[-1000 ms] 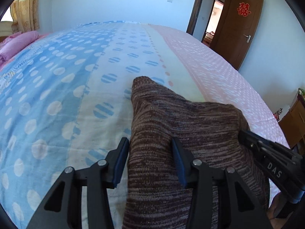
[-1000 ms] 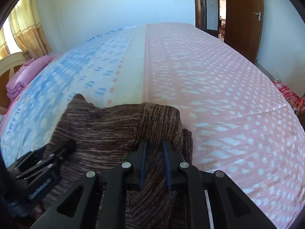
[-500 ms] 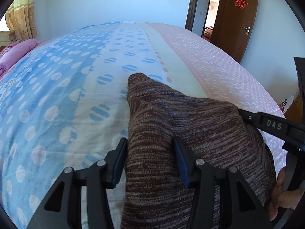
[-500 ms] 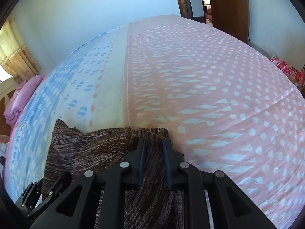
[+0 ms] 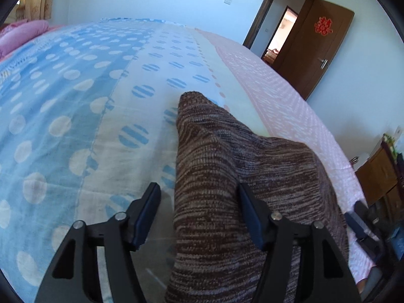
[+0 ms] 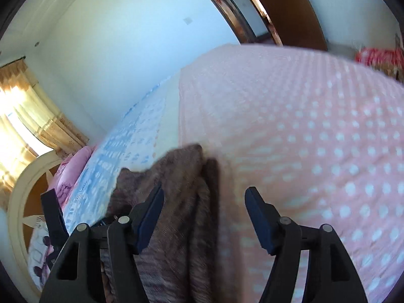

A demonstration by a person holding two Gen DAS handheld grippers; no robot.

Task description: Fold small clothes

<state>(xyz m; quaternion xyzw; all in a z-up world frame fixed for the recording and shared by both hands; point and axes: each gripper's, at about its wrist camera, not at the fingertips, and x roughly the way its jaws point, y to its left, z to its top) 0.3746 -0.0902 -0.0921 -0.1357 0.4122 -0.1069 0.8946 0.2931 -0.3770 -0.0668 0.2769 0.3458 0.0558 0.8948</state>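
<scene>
A brown striped knit garment (image 5: 227,164) lies folded on the bed, with one corner pointing away from me. My left gripper (image 5: 199,209) straddles its near left edge. Its jaws are opening: the left pad (image 5: 149,212) stands clear of the cloth, and the right pad rests against the knit. In the right wrist view the garment (image 6: 181,176) is blurred. My right gripper (image 6: 204,209) is over its right edge, its jaws opening wide, with cloth between them but not pinched. The right gripper's tip (image 5: 358,222) shows at the garment's far right edge.
The bedspread (image 5: 75,101) has blue dotted, cream and pink bands (image 6: 315,139). Pink bedding (image 5: 22,32) lies at the far left. A brown door (image 5: 310,50) stands open, with a wooden cabinet (image 5: 378,176) beside the bed. A headboard (image 6: 25,192) and curtains (image 6: 32,116) are on the left.
The right gripper has let go of the garment's fold, spread its jaws wide, rolled and swung sideways. The left jaws have widened, and the left pad has come off the cloth.
</scene>
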